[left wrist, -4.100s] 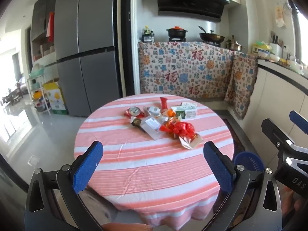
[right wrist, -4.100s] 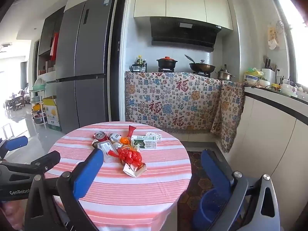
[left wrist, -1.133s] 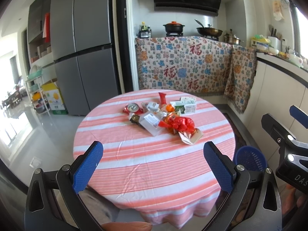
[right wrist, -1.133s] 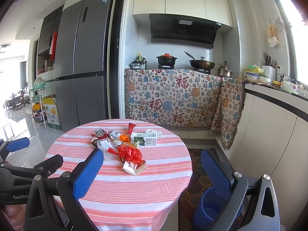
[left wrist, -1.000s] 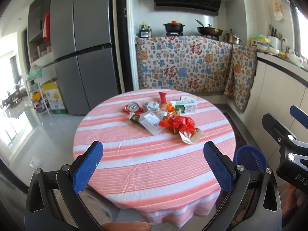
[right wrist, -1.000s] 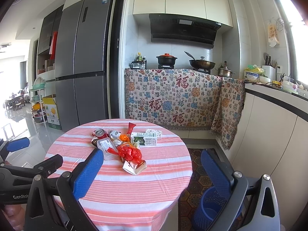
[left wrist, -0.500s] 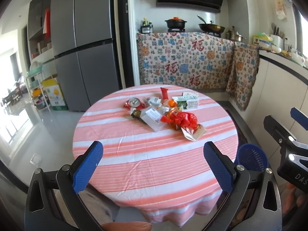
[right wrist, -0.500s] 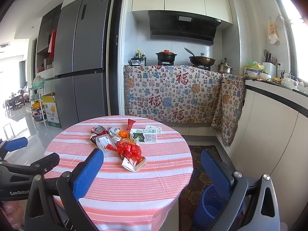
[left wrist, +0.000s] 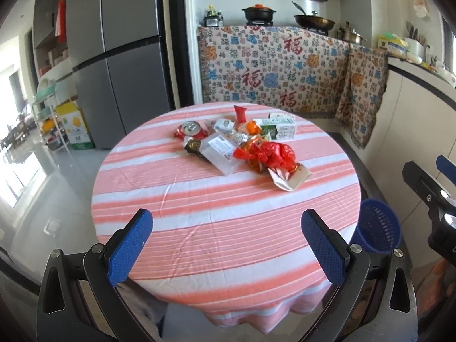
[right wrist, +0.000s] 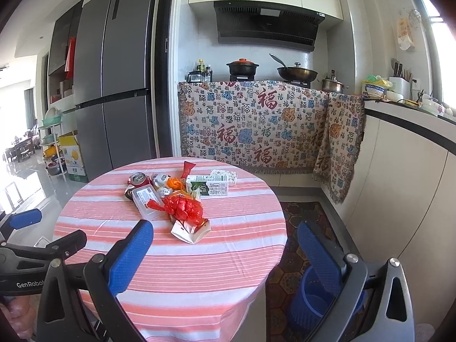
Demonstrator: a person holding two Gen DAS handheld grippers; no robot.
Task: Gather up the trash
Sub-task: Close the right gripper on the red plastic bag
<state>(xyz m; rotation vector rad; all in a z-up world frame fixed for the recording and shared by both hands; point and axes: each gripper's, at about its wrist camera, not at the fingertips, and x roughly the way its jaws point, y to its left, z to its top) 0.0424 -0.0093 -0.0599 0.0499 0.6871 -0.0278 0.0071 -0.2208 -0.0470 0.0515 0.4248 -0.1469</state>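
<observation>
A pile of trash lies on the far half of a round table with a pink striped cloth (left wrist: 222,213) (right wrist: 182,259): a crumpled red plastic bag (left wrist: 270,155) (right wrist: 183,208), a crushed red can (left wrist: 189,129) (right wrist: 138,178), a clear plastic box (left wrist: 222,154) (right wrist: 146,199), a green milk carton (left wrist: 280,128) (right wrist: 208,188) and a torn paper box (left wrist: 290,178) (right wrist: 189,230). A blue mesh bin (left wrist: 376,228) (right wrist: 310,302) stands on the floor right of the table. My left gripper (left wrist: 226,249) and right gripper (right wrist: 223,256) are both open and empty, short of the pile.
A grey fridge (left wrist: 114,51) stands at the back left. A patterned cloth (right wrist: 256,125) hangs over the stove counter with pots on top. White cabinets (right wrist: 404,193) run along the right. A patterned rug (right wrist: 307,219) lies beside the table.
Both grippers have moved forward toward the table and tilted down a little; the trash pile looms larger. Both stay open and the trash has not moved.
</observation>
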